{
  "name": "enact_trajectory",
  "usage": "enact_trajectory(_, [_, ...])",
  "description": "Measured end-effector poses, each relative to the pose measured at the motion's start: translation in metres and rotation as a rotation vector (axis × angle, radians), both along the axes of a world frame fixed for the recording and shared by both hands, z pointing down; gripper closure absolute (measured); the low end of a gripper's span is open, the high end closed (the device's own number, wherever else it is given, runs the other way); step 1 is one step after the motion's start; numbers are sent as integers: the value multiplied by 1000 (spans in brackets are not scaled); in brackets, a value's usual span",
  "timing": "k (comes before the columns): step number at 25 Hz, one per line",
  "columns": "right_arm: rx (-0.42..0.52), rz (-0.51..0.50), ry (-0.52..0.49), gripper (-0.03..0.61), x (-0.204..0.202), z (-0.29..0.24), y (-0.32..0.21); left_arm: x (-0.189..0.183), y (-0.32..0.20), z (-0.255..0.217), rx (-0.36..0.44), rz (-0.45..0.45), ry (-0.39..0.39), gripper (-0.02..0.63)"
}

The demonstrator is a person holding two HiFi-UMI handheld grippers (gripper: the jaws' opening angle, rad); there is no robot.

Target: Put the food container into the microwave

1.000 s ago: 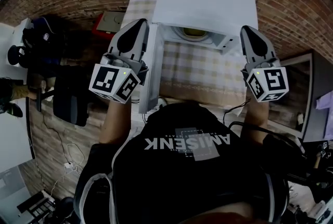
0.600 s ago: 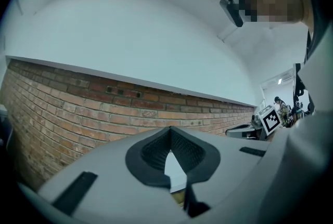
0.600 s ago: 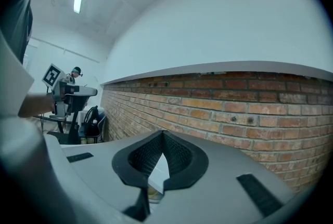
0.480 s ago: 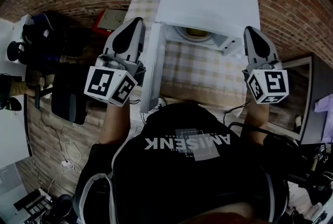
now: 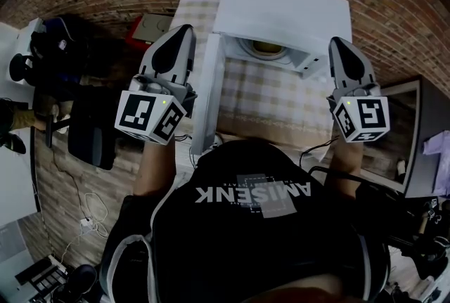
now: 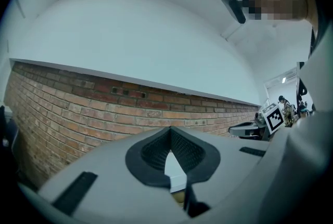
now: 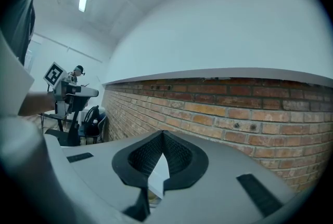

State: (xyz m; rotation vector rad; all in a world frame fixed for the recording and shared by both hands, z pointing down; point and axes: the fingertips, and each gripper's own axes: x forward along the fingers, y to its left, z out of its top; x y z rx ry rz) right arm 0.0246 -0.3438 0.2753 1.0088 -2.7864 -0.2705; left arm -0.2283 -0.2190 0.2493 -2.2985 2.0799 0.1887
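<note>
Shirt [image 5: 256, 224] print reads "AMISENK", upside down in head view; black-and-white square markers on both gripper cubes, no other legible text. White microwave [image 5: 281, 6] at far end of checked tablecloth [image 5: 274, 101], door [image 5: 207, 94] swung open to the left. Food container [image 5: 268, 48] sitting inside the cavity, yellowish, only its near part visible under the top, looks round, so long axis can't be told. Left gripper [image 5: 184, 31] held up left of the door, jaws closed tip to tip, nothing between them. Right gripper [image 5: 338, 43] just right of the microwave, jaws likewise together and empty. Container lies between the two grippers, slightly farther, touching neither.
</note>
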Motion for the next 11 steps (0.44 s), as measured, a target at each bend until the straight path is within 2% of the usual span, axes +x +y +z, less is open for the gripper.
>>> enact_trajectory(11, [-4, -14, 14, 537, 3, 2, 4, 6, 1, -2, -1, 23, -16, 601])
